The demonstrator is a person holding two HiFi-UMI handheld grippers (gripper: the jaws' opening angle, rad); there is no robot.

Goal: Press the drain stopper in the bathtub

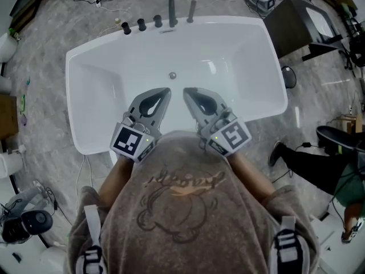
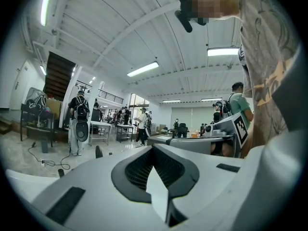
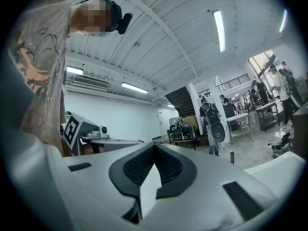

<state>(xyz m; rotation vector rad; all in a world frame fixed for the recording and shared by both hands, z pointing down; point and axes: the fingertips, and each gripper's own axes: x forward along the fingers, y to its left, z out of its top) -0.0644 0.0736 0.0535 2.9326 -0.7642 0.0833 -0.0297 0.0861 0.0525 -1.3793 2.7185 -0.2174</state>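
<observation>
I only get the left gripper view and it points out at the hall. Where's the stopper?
Observer: Head view shows the stopper in the middle of the tub floor, past both gripper tips.
Operator: Is anything on it?
Observer: No. The left gripper and right gripper are side by side on the near side of the tub, and neither reaches the stopper.
Operator: Right jaws?
Observer: Shut, with nothing between them, per the right gripper view.
</observation>
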